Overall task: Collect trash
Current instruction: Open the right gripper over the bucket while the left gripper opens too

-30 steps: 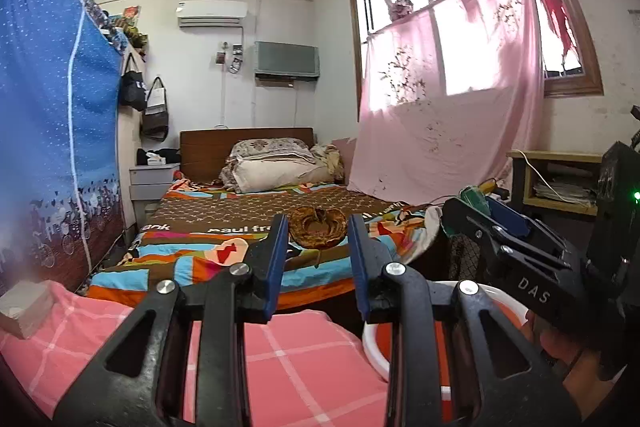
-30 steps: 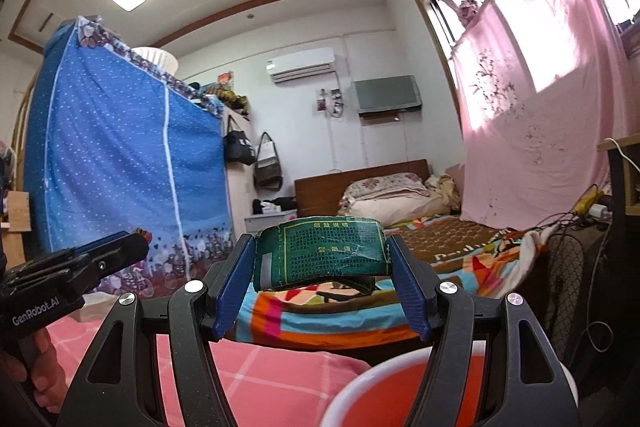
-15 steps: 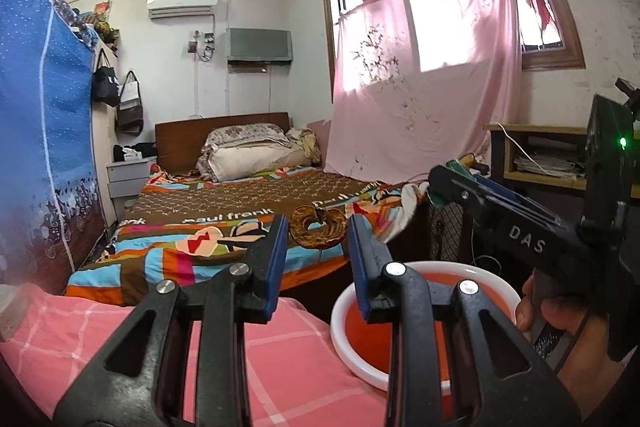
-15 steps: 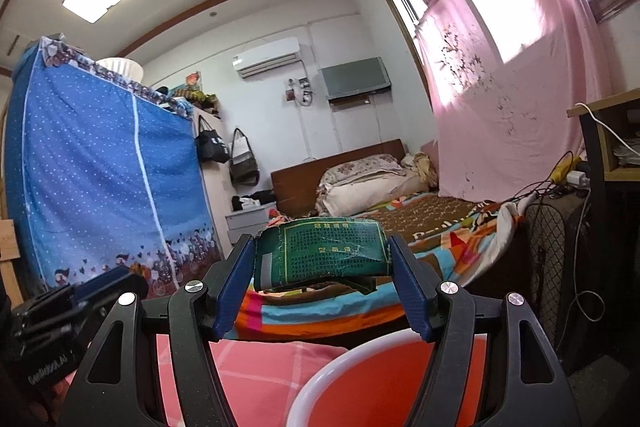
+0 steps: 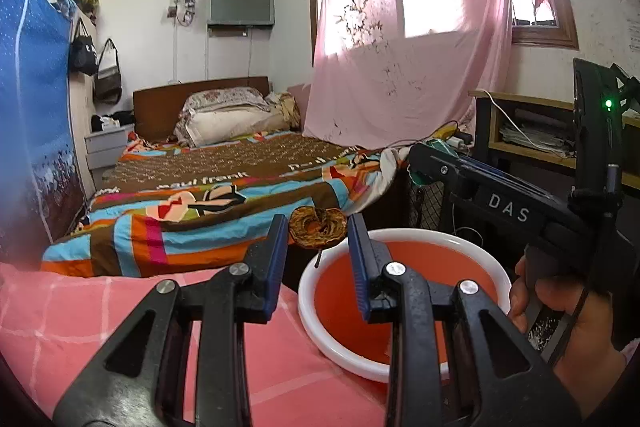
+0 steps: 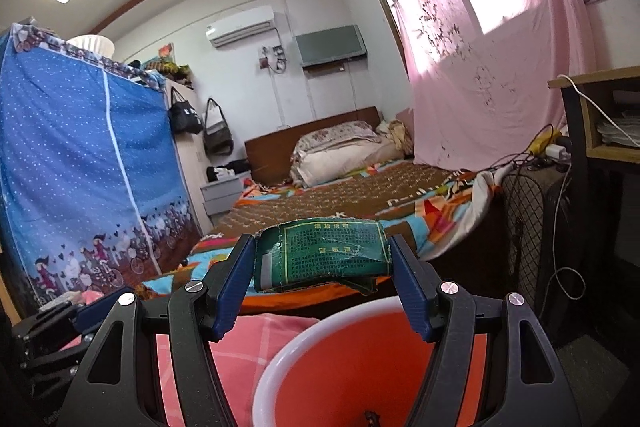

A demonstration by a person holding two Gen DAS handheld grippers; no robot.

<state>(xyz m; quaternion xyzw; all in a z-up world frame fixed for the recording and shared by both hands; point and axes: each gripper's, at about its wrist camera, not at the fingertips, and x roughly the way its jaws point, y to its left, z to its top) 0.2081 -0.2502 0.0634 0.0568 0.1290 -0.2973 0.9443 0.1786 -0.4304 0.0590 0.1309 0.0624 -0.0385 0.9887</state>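
Trash is in both tongs over the orange bin [image 5: 404, 297]: the left tongs [image 5: 318, 241] pinch a light, brittle-looking dried fruit core [image 5: 318, 227] across its middle, the right tongs [image 6: 322, 265] clamp a soft, crushable green packet [image 6: 324, 259] by its ends.

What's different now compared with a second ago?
Both grippers swung over toward the red bin, which now fills more of each view. Nothing was grabbed or dropped: the left gripper still clamps the brown peel, the right gripper the green packet.
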